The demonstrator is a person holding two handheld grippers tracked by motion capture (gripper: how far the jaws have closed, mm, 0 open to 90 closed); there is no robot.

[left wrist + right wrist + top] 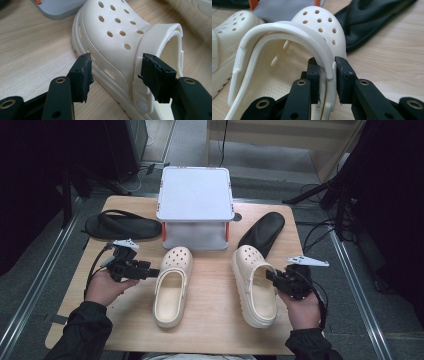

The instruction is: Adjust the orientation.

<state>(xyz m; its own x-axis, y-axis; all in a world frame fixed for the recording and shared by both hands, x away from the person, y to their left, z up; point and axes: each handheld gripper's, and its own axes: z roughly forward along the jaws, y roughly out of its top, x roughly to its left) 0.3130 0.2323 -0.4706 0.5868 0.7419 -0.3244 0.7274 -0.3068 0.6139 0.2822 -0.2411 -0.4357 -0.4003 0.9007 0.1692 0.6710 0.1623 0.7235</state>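
A grey rack (195, 195) stands beyond both claws at the far edge of the table (210, 330), black sandals (122, 226) either side of it. The right claw (272, 276) is clamped on the side wall and strap of the right clog (252, 290); that narrow pinch may let the shoe swing or slip if lifted. The left claw (150, 270) stands wide open astride the left clog (172, 287), gripping nothing; closing there could catch only the strap pivot and skid the shoe sideways.

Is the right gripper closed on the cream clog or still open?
Closed: in the right gripper view the right gripper has its jaws on either side of the right clog's side wall, pressing on it.
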